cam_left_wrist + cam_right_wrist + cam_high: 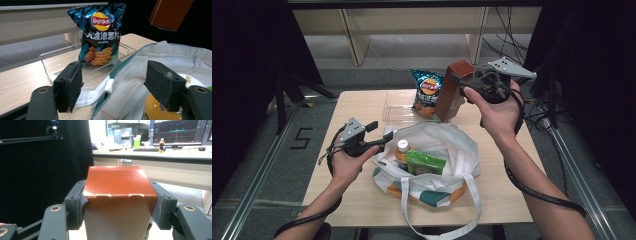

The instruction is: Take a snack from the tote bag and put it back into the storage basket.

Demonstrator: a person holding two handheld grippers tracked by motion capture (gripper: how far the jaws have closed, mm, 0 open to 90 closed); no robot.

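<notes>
A tall reddish-brown cardboard box (117, 195) is clamped by the right hand-held gripper (462, 85) above the tabletop (357, 107); the left hand-held gripper (112, 85) is held wide open, empty, beside the white cloth tote bag (452, 145).

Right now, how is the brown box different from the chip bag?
The brown box is up in the air, clamped between the right tongs; the chip bag stands in the clear tray on the table, touched by no tongs. The box is plain reddish-brown with flat, stiff sides; the bag is shiny blue-black, crinkly, with a picture of chips. Neither one is in the white tote bag.
</notes>
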